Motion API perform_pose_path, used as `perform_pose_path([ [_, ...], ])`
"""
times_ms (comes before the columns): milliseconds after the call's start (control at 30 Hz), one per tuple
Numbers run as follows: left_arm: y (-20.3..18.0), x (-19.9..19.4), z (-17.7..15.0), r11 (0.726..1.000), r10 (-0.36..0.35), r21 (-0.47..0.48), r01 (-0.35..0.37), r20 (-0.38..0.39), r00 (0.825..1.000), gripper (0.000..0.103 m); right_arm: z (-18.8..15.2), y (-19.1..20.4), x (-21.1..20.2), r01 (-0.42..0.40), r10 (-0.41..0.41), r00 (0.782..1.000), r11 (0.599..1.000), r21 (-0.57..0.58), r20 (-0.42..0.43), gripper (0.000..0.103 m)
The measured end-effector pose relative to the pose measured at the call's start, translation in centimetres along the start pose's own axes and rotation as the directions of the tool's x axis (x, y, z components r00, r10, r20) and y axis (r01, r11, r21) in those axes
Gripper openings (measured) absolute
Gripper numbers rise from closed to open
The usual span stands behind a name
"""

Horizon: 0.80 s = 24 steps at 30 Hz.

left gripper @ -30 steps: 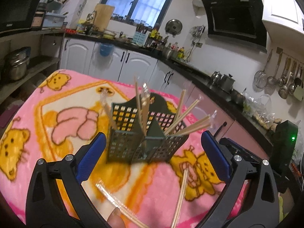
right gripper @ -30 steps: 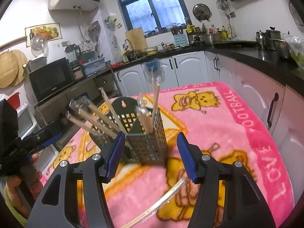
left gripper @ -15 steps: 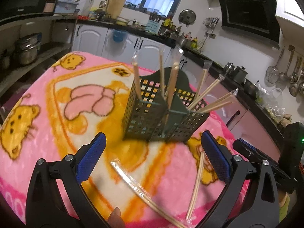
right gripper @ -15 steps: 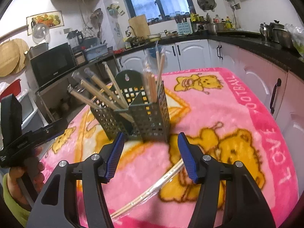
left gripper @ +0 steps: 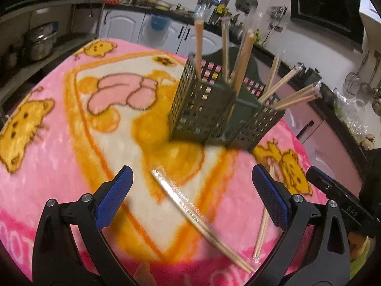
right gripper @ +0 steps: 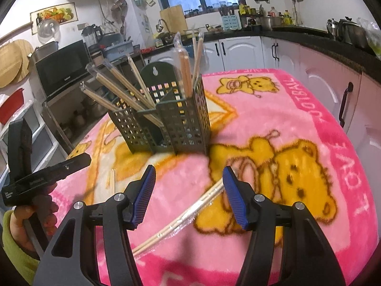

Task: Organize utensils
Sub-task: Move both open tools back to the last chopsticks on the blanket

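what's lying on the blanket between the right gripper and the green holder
In the right wrist view, only bare blanket separates the gripper from the holder; the wrapped chopsticks sit under it.

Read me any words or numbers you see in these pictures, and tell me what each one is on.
"LOVE" on the blanket's pink border.
"FOOTBALL" on the same border, first letter blurred.
"OAS" on the right gripper's black body, seen in the left wrist view.
White print on the left gripper's body: too small.
Microwave brand: too small.

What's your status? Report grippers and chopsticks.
Left gripper open, empty. Right gripper open, empty. Two wrapped chopstick pairs on the blanket, the rest in the holder. Nothing blocking.
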<state>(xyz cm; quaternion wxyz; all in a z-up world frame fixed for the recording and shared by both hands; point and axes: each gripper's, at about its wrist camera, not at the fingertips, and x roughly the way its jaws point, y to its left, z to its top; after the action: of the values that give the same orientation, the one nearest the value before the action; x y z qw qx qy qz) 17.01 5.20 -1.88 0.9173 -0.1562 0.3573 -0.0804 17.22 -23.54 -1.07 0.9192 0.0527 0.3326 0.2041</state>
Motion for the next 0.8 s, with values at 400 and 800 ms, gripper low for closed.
perform_pose_path([
  [400, 1.3, 4.3, -1.6, 0.997, -0.055, -0.068, 0.047, -0.131, 0.990, 0.089, -1.6, -2.9, 3.3, 0.010, 0.003, 0.989, 0.996, 0.089, -0.145, 0.056],
  [800, 1.8, 6.9, -0.1, 0.998, 0.051, -0.033, -0.056, -0.129, 0.990, 0.056, 0.4, -5.0, 8.4, 0.053, -0.027, 0.973, 0.993, 0.110, -0.231, 0.055],
])
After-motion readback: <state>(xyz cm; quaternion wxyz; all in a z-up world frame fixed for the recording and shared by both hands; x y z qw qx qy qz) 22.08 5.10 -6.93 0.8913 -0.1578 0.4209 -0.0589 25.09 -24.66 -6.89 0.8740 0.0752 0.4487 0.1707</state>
